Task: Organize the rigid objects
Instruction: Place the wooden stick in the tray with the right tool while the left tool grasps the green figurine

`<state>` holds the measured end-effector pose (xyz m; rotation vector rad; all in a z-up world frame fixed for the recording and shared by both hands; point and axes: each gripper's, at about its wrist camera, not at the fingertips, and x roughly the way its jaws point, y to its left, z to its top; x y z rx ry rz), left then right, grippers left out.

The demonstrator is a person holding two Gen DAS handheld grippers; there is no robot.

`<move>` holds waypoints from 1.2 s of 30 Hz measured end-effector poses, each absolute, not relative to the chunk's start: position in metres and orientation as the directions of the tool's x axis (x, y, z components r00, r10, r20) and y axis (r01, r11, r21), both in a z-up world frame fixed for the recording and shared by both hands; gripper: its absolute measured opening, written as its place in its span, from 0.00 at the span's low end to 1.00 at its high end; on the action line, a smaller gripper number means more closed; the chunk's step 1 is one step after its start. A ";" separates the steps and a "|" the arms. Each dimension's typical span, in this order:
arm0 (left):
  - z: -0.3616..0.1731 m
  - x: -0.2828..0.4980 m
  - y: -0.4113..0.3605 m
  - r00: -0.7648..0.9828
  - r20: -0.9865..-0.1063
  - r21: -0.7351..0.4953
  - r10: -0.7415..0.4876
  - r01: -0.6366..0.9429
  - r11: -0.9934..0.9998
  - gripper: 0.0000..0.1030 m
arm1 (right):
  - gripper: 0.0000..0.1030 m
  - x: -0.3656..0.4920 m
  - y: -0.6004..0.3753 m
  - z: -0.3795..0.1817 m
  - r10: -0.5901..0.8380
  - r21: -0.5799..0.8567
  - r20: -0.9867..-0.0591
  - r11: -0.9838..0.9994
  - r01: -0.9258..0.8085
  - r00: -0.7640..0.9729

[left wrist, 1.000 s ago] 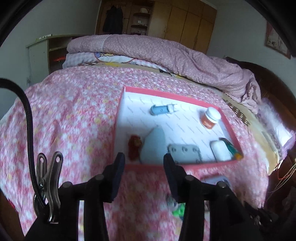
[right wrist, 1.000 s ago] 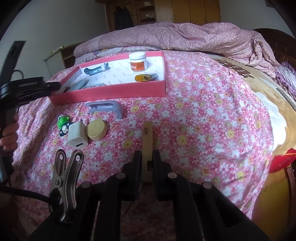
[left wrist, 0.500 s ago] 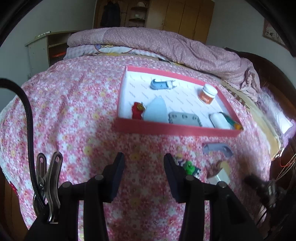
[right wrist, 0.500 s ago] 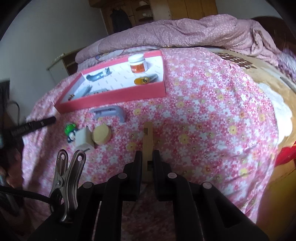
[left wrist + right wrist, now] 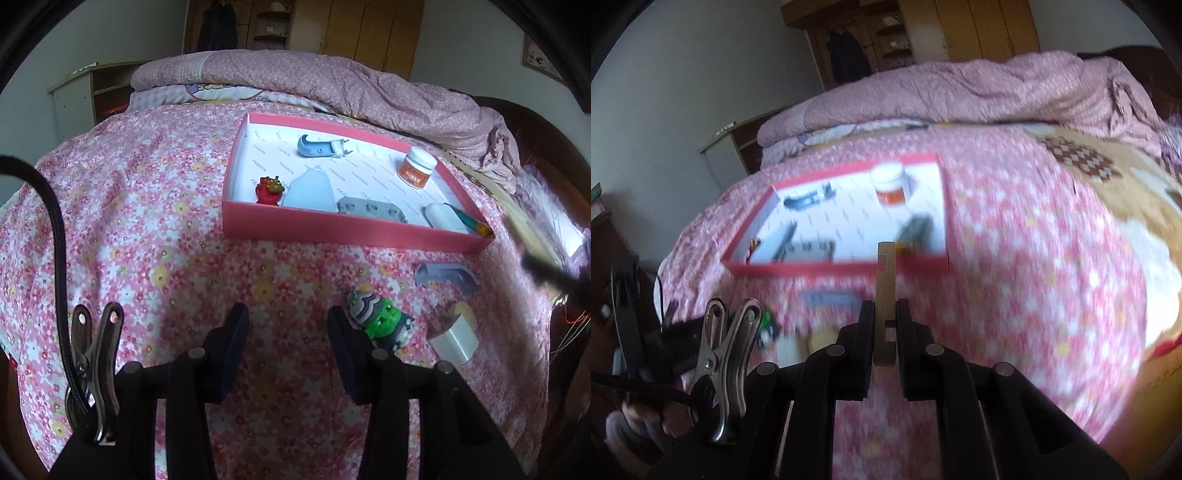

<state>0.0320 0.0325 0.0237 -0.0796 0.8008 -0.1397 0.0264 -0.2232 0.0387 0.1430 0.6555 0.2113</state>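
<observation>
Right gripper (image 5: pixel 885 325) is pinched on a notched wooden block (image 5: pixel 885 295), held in the air short of the pink tray (image 5: pixel 834 266) on the floral bedspread (image 5: pixel 1015 266). Left gripper (image 5: pixel 288 328) is spread, empty, beside a green toy figure (image 5: pixel 380 321). For a clean drop, the block is best carried over the near wall and released low onto bare tray floor.

Floral bedspread (image 5: pixel 147 229), wooden wardrobe (image 5: pixel 362 33)
</observation>
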 end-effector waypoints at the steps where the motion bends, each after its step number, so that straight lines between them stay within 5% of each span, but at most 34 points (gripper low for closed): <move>1: 0.024 0.032 0.032 0.688 -0.709 -0.122 -0.153 0.095 0.988 0.47 | 0.12 0.033 -0.223 0.043 0.236 0.191 -0.586 0.970 -0.151 0.775; 17: 0.022 0.033 0.028 0.701 -0.698 -0.099 -0.146 0.108 0.989 0.51 | 0.12 0.134 -0.215 0.038 0.160 0.133 -0.656 0.986 -0.096 0.737; 36: 0.031 0.021 0.025 0.714 -0.680 -0.091 -0.167 0.144 0.985 0.51 | 0.28 0.078 -0.213 0.052 0.177 0.122 -0.619 0.984 -0.129 0.765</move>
